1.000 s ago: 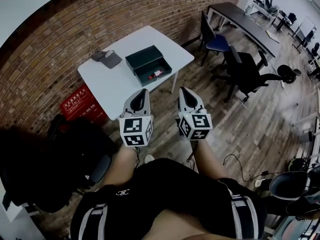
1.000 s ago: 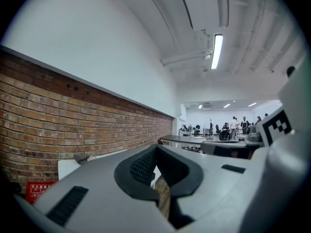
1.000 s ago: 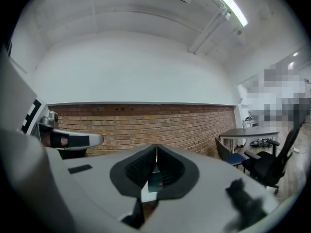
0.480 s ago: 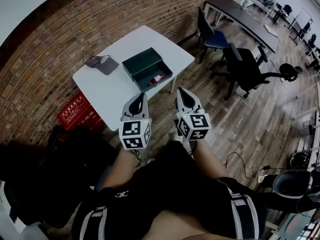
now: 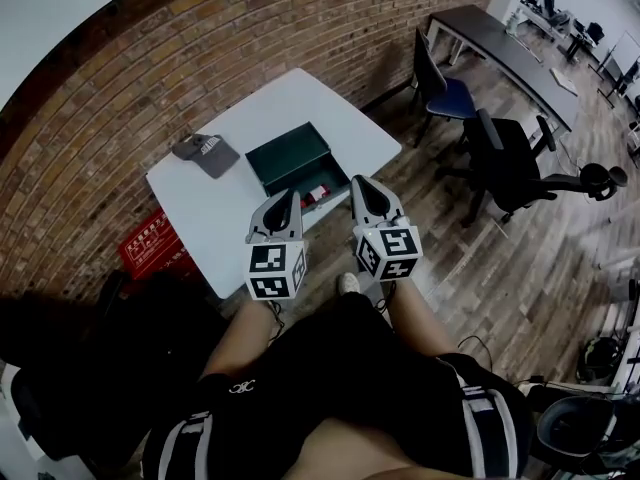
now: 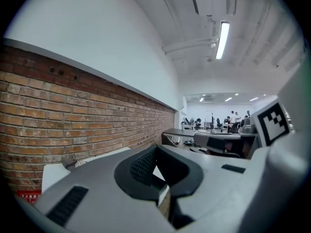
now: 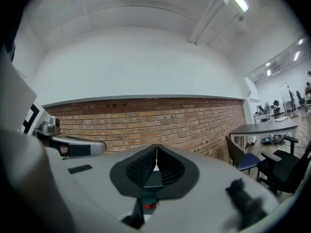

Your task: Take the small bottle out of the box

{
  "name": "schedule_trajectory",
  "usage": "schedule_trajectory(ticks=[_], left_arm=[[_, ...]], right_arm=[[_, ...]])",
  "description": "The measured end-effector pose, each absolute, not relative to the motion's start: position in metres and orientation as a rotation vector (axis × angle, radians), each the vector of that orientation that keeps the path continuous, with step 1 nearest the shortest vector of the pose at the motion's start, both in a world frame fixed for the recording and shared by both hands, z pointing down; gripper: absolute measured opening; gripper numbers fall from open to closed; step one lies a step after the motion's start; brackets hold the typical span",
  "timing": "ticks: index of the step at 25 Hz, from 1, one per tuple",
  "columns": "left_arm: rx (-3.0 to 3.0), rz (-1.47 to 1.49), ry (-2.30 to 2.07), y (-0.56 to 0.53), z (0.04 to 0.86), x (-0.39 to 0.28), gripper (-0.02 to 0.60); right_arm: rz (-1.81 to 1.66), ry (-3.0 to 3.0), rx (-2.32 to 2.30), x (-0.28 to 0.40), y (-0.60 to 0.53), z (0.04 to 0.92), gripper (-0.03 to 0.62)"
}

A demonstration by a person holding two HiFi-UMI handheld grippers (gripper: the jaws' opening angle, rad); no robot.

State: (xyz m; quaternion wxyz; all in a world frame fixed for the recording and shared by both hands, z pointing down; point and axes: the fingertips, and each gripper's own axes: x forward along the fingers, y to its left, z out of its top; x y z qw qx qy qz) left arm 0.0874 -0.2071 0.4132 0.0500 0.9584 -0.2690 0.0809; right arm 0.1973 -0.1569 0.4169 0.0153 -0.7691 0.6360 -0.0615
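Small bottle [image 5: 317, 192] is lying in the near compartment of the open box [image 5: 290, 154], close to the near edge of the table [image 5: 300, 98]. Its long axis is running along the box's front wall.

Head view: we are finding it ahead of and between the left gripper [image 5: 283, 198] and the right gripper [image 5: 362, 184], touching neither.

Left gripper view: the jaws are resting together on nothing.

Right gripper view: the jaws are likewise meeting, empty. The bottle's red is showing straight below their tips, so we are judging the right gripper the better lined up.
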Motion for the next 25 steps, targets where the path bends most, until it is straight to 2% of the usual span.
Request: schedule_trajectory(ticks=[13, 25], left_arm=[[2.885, 0.290, -0.939, -0.281, 0.408, 0.178, 0.012], [2.698, 0.330, -1.256, -0.329, 0.445, 0.165, 0.012]], right_arm=[[-0.210, 2.174, -2.261, 0.278, -0.251, 0.414, 0.031], [-0.246, 2.639, -1.855, 0.272, -0.313, 0.447, 0.029]])
